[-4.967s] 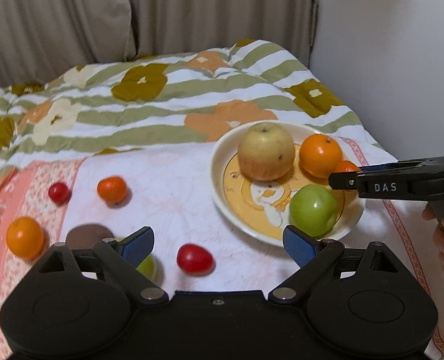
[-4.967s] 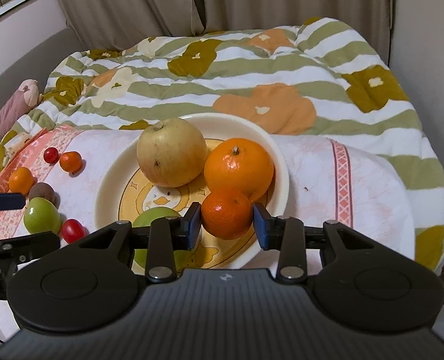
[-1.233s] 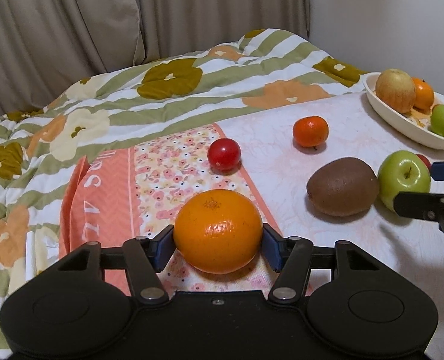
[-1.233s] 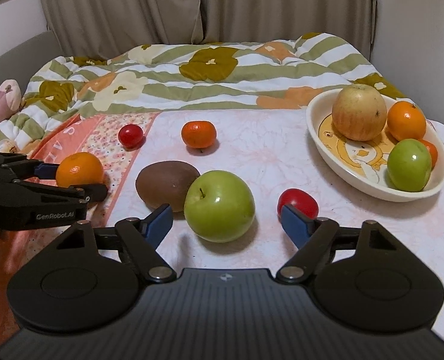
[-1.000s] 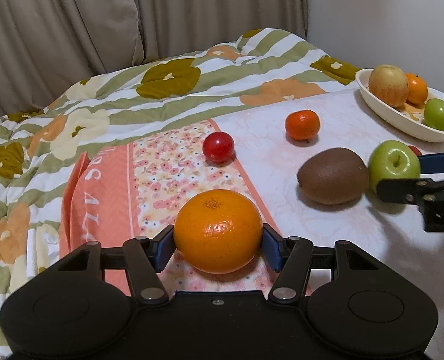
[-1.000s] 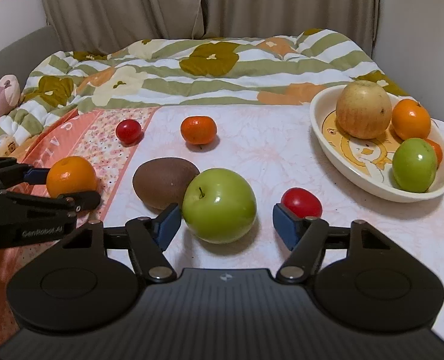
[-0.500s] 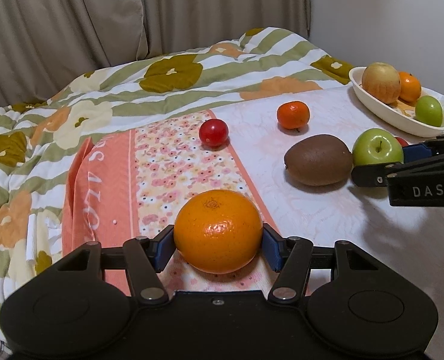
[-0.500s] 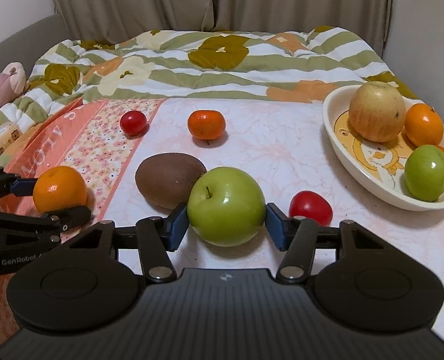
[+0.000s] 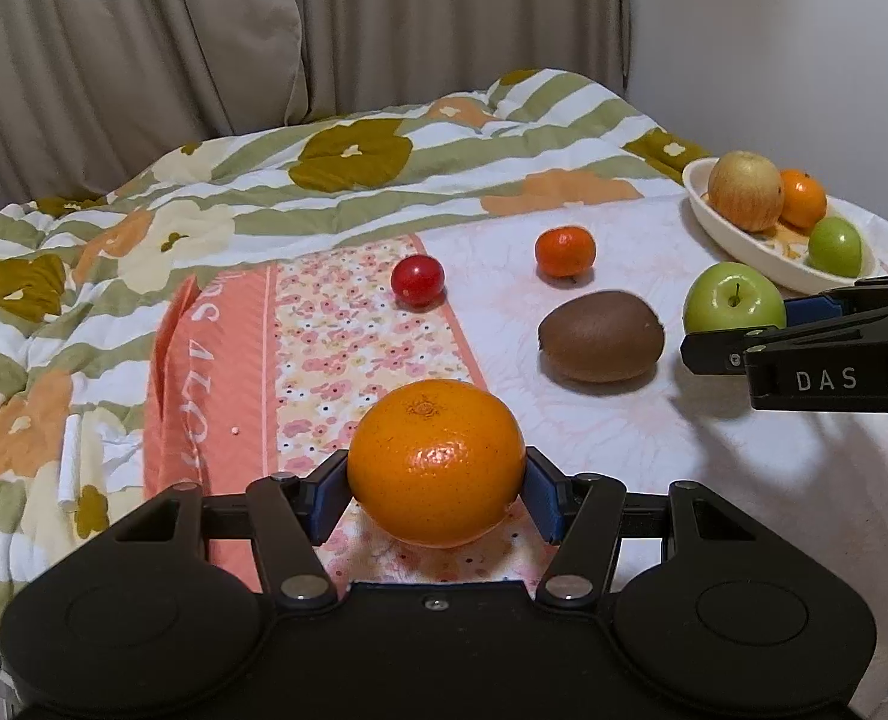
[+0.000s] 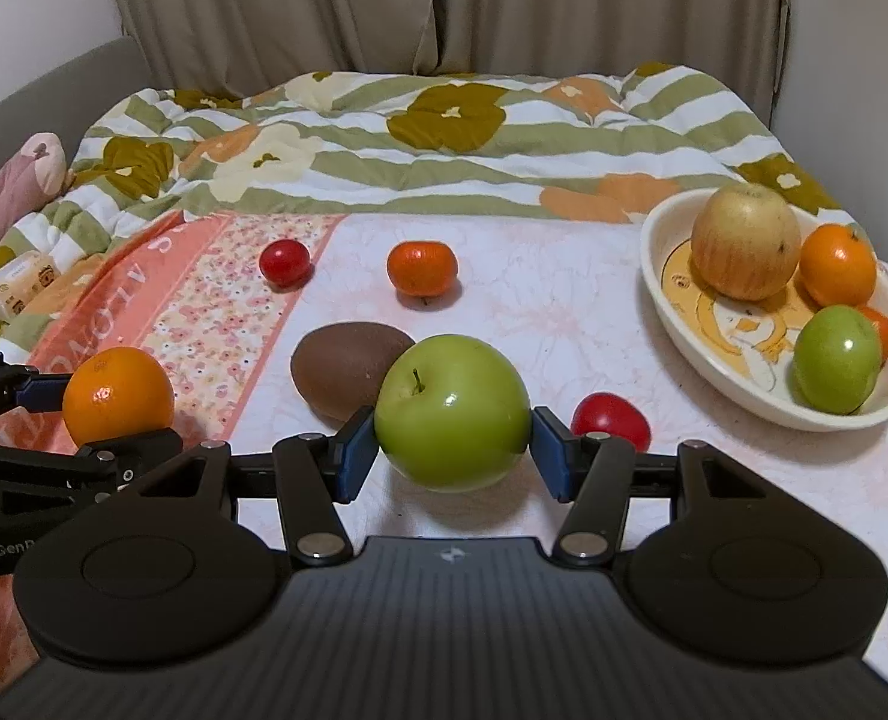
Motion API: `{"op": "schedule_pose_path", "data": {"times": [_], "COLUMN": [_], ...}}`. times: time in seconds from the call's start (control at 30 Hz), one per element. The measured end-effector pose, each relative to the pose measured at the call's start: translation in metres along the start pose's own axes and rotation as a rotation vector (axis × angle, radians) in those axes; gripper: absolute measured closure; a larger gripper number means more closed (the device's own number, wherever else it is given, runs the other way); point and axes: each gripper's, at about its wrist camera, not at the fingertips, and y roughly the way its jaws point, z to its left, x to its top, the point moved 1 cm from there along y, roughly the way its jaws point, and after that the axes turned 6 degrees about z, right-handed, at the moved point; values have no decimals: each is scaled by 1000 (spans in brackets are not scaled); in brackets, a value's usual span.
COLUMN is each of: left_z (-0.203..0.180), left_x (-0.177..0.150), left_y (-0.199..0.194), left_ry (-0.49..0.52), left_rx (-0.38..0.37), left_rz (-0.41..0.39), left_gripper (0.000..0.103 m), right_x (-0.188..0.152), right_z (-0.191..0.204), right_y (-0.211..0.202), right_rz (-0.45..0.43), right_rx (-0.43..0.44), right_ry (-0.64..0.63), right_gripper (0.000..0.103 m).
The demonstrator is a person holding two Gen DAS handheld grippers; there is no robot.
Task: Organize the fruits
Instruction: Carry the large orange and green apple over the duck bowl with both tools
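Blue pads of your left gripper (image 9: 437,495) clamp the orange (image 9: 436,461); your right gripper (image 10: 453,455) clamps the green apple (image 10: 453,411). Carried toward the bowl (image 10: 660,276) at two o'clock, smooth round fruit may slip and knock the kiwi (image 10: 348,371).

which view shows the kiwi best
The left wrist view: the kiwi lies whole and unblocked beside the green apple. In the right wrist view that apple, between the right hand-held gripper's pads, covers the kiwi's near right side.

kiwi (image 10: 348,369) left of bowl (image 10: 672,312)
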Motion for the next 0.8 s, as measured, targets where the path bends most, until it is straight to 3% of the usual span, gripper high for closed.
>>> {"op": "schedule_pose_path", "data": {"times": [0.4,0.8], "left_z": [-29,-93], "left_x": [25,66], "left_y": [-44,-61], "left_ry": [-32,-58], "left_rx": [0,-7], "left_rz": [-68,-114], "left_gripper": [39,39], "right_x": [13,27], "right_z": [-31,-109], "right_y": [-52,-92], "right_rz": [-41,-77], "right_rx": [24,20], "right_ry": [-2,19], "right_gripper": [33,33]}}
